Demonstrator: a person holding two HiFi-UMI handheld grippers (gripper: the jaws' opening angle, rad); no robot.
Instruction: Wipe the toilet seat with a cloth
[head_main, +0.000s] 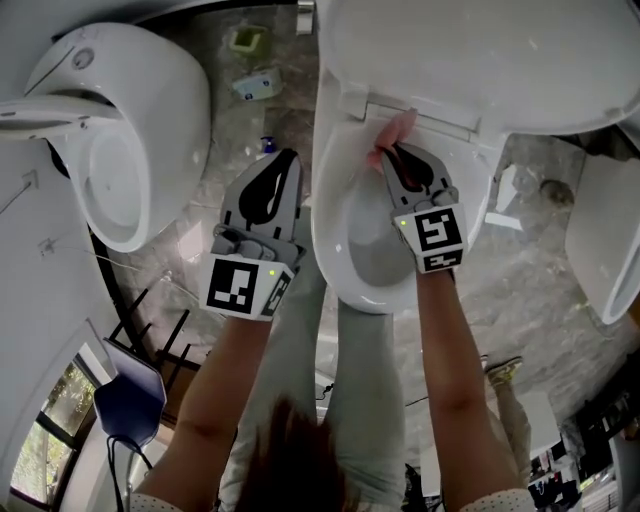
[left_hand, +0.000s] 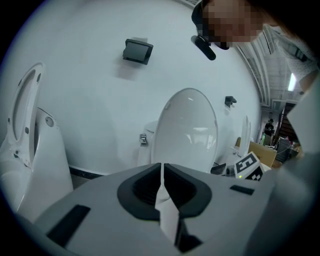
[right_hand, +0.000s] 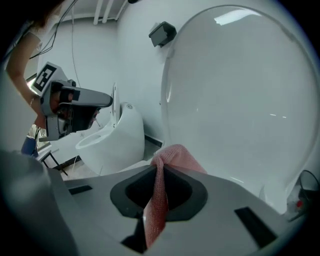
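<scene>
At upper centre, the right claw (head_main: 397, 152) clamps a pink cloth (head_main: 392, 128) at the toilet seat (head_main: 332, 215) rear; snagging there could tug it free. The left claw (head_main: 288, 156) hangs closed, empty.

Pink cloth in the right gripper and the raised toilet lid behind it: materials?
Pink cloth: knitted or woven textile, matte; fine mesh texture shows where the right gripper pinches it. Raised white toilet lid: hard, glossy, plastic or ceramic, cannot tell which; smooth with sharp light reflections.
</scene>
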